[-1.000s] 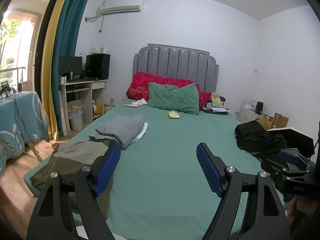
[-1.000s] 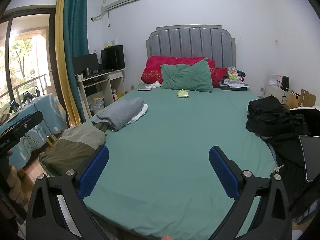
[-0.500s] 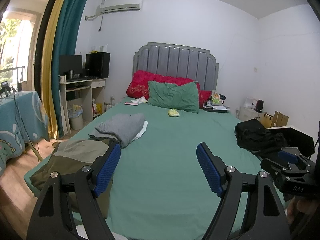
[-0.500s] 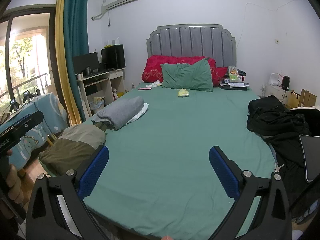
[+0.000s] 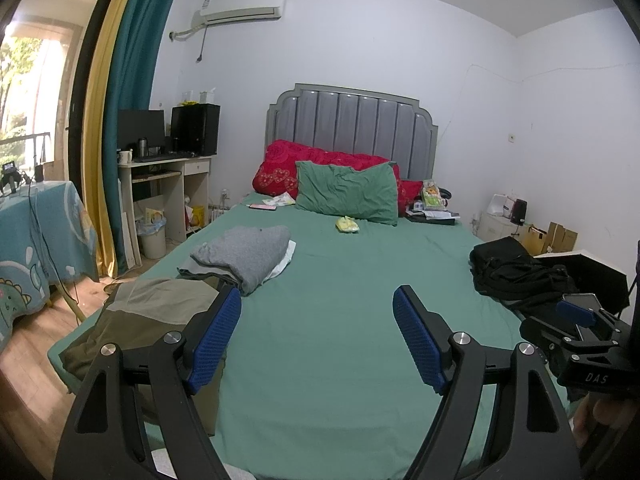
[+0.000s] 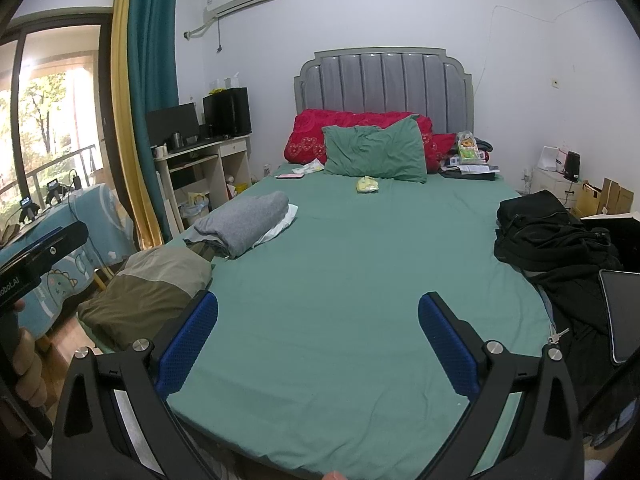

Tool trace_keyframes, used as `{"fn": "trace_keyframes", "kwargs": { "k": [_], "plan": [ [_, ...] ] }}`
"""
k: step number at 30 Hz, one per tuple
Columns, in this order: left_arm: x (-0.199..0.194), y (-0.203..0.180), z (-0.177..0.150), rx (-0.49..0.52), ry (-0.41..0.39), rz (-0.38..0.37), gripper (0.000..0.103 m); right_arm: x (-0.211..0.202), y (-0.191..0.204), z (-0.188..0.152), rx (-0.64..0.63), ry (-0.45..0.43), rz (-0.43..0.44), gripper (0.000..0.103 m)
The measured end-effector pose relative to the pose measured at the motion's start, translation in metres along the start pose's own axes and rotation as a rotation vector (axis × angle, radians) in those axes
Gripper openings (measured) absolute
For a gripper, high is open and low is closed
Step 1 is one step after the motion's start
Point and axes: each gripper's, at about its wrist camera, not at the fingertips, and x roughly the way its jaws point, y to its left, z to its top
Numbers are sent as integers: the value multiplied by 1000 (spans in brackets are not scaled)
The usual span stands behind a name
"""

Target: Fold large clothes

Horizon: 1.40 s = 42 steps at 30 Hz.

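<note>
Green sheet covers the bed (image 5: 340, 320) — smooth, a few light creases, bare in the middle where both grippers point. Left gripper (image 5: 318, 338) hangs above the foot of the bed w/ jaws spread wide, nothing between the blue textured pads (image 5: 214, 340). Right gripper (image 6: 318, 346) likewise wide apart and empty, hovering over the foot edge, tilted slightly down.

Clothes lie ahead & to the sides, none touching either gripper: an olive-and-khaki folded garment (image 5: 148, 320) at the bed's near left corner, just beyond the left gripper's left finger; a grey folded garment (image 5: 244, 252) — soft knit look, rolled edge — farther up the left side, w/ a bit of white cloth (image 5: 286, 260) under it. Black crumpled pile of clothes (image 6: 548, 236) sits on the right edge, well apart from the right gripper.

At the head: green pillow (image 6: 374, 154) leaning on a red heart-print one (image 6: 312, 138), grey padded headboard (image 6: 386, 80) w/ vertical channels. White desk (image 5: 164, 188) w/ a monitor stands left of the bed beside teal-and-yellow curtains (image 5: 124, 120)
</note>
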Motion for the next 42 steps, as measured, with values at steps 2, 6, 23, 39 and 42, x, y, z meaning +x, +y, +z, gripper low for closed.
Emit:
{"fn": "trace_keyframes", "kwargs": {
  "k": [2, 6, 23, 39, 42],
  "plan": [
    [0, 0, 0, -1, 0, 0, 81, 0, 0, 0, 1, 1, 0, 100],
    [0, 0, 0, -2, 0, 0, 81, 0, -1, 0, 0, 0, 0, 100],
    [2, 1, -2, 1, 2, -3, 81, 2, 0, -3, -2, 6, 3, 100],
    [2, 2, -2, 1, 6, -3, 81, 4, 1, -7, -4, 12, 4, 100],
    [3, 4, -6, 2, 14, -4, 81, 6, -1, -11, -2, 19, 6, 100]
  ]
}}
